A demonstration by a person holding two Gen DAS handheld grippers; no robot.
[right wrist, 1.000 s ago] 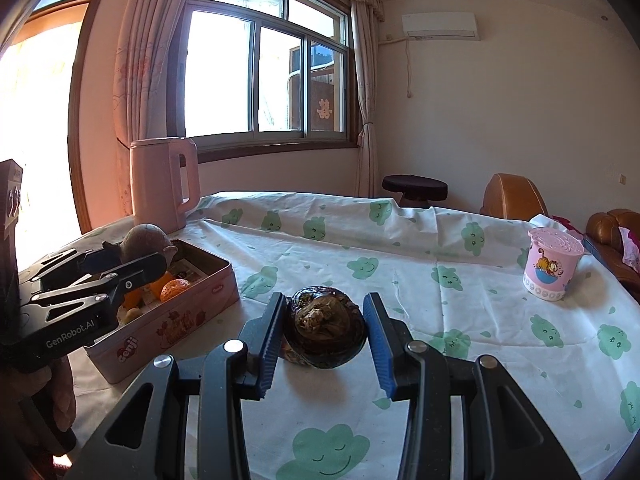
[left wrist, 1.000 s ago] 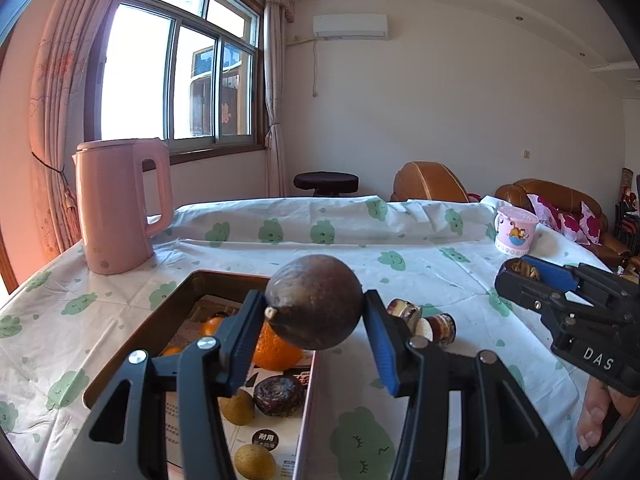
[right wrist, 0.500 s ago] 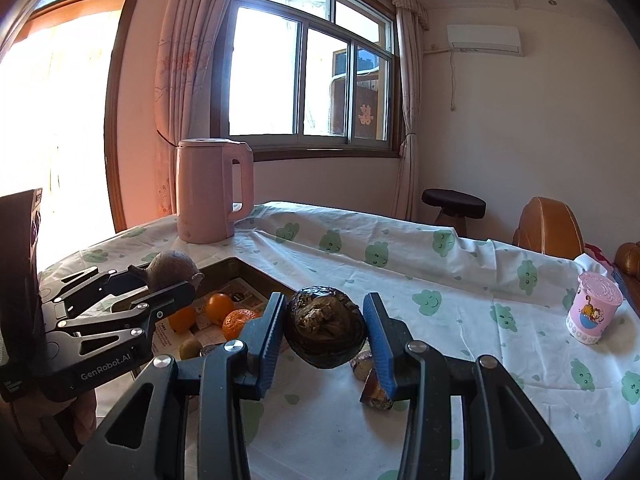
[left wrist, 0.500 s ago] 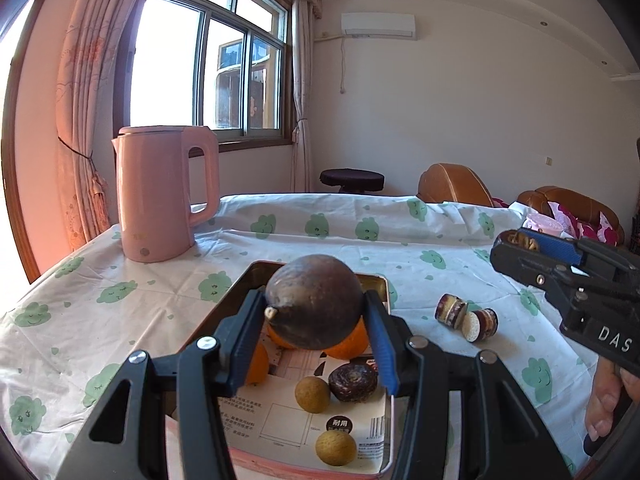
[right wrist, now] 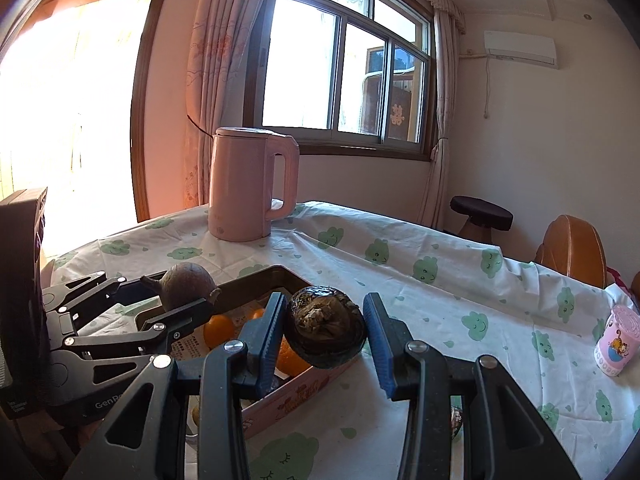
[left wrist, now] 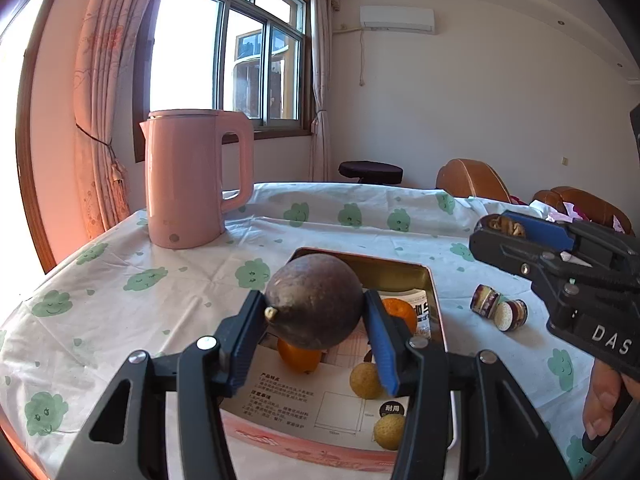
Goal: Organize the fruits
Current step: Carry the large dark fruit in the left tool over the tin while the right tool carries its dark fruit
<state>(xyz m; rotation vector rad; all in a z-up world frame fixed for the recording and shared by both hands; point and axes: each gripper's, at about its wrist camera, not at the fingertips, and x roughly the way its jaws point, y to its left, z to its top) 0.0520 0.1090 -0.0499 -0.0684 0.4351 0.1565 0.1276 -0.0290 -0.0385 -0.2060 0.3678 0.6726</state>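
My left gripper [left wrist: 316, 324] is shut on a round brown passion fruit [left wrist: 316, 300] and holds it above the pink tin box [left wrist: 304, 446]. The box holds oranges [left wrist: 298, 356], two small yellow-brown fruits [left wrist: 364, 380] and a printed leaflet. My right gripper [right wrist: 326, 330] is shut on a dark wrinkled fruit [right wrist: 326, 332] above the box's right edge [right wrist: 296, 392]. In the left wrist view the right gripper [left wrist: 496, 232] shows at the right. In the right wrist view the left gripper [right wrist: 176, 292] shows at the left with its fruit.
A pink electric kettle [left wrist: 192, 178] stands at the table's far left. Two cut fruit halves [left wrist: 500, 310] lie on the cloud-print cloth right of the box. A pink cup [right wrist: 618, 340] stands at the far right. A stool [right wrist: 480, 212] and brown chairs stand beyond the table.
Both grippers have moved left with their fruits, over the tin box. The kettle looms closer in both views. Both grips are unchanged.
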